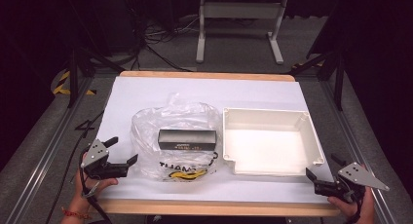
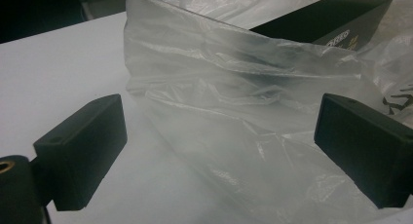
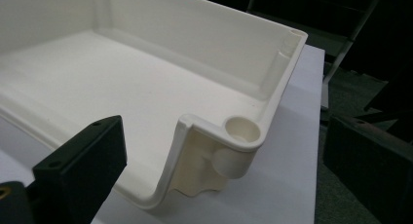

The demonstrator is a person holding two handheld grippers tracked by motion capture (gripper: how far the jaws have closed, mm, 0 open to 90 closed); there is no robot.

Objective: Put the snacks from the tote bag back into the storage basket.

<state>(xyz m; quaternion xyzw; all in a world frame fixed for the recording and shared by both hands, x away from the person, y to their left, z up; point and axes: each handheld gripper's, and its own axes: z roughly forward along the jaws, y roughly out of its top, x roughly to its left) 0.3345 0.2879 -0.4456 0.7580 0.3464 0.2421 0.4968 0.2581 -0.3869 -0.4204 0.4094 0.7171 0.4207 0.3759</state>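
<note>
The clear crinkled plastic bag [image 1: 173, 136] bears black letters "THAN" at its six o'clock edge; the small print on the black rectangular box [image 1: 187, 139] is too blurred to read.

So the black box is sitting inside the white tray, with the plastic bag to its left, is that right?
Not quite. In the high view the black box lies inside the plastic bag, left of the white tray, which holds nothing.

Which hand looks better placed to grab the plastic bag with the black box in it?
Probably the left gripper: its open jaws sit beside the bag, while the right gripper waits by the white tray.
</note>
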